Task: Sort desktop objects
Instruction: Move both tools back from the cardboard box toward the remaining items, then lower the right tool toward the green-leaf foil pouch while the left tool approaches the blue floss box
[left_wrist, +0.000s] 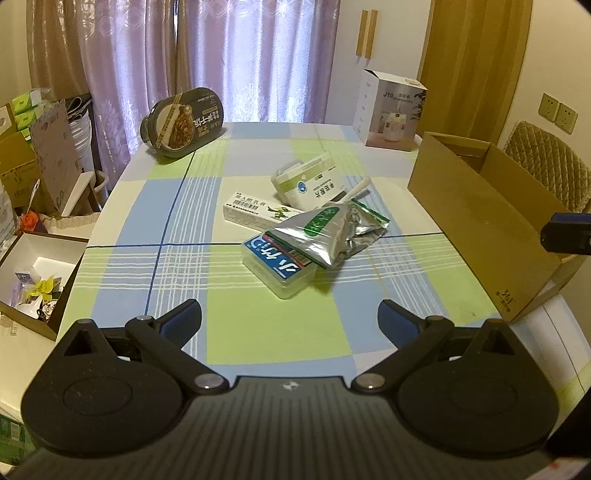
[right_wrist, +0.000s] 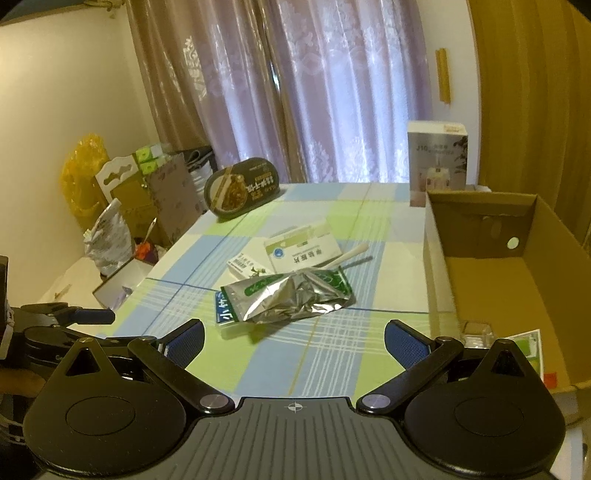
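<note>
The left gripper (left_wrist: 290, 319) is hanging over the near part of the table with the blue, green and white checked cloth (left_wrist: 258, 325). Its two blue-tipped fingers (left_wrist: 183, 321) are spread wide apart and holding nothing. The right gripper (right_wrist: 294, 341) is also floating above the cloth with its fingers (right_wrist: 404, 345) wide apart and empty.

In the middle of the table a small pile of things is lying. A crinkled silver foil pouch with a green label (left_wrist: 328, 230) is resting on top of a clear plastic box with a blue and white label (left_wrist: 279, 266). Just behind them a long white tube box (left_wrist: 258, 214) is lying flat, and a white medicine box with a pale green stripe (left_wrist: 314, 182) is leaning on something behind it. A thin white stick (left_wrist: 356, 190) is lying beside that box.

At the far left of the table a dark oval food bowl (left_wrist: 183, 123) is tipped on its side. A tall white carton (left_wrist: 393, 109) is standing at the far right. A big open brown cardboard box (right_wrist: 491, 273) is sitting along the right edge, with a few small things in its near end.
</note>
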